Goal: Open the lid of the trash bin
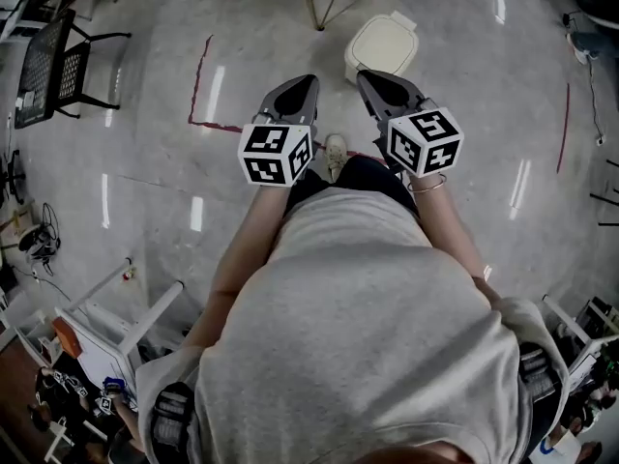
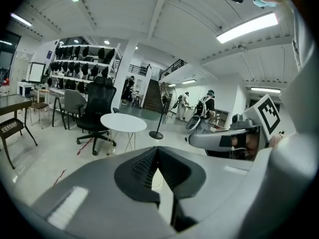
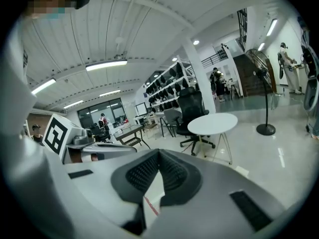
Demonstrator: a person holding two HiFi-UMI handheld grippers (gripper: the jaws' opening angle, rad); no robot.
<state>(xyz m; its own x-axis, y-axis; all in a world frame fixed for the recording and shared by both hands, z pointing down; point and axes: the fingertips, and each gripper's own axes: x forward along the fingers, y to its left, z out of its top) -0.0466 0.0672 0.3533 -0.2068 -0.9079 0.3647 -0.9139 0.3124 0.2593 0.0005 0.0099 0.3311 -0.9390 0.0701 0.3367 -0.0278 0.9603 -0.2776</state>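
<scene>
The cream-white trash bin point(image 1: 382, 46) stands on the floor ahead of the person, its lid down flat. Both grippers are held out at waist height, short of the bin and above the floor. My left gripper point(image 1: 300, 85) points forward a little to the bin's left, and my right gripper point(image 1: 372, 77) points at its near edge. In the left gripper view the left gripper point(image 2: 157, 148) is shut, tips touching, nothing between them. The right gripper point(image 3: 159, 152) is likewise shut and empty. The bin does not show in either gripper view.
A white round table point(image 2: 123, 122) and a black office chair point(image 2: 97, 108) stand ahead on the grey floor. A black mesh chair point(image 1: 53, 66) is at the far left, white frames point(image 1: 106, 322) at the lower left. Red tape lines point(image 1: 198, 85) mark the floor.
</scene>
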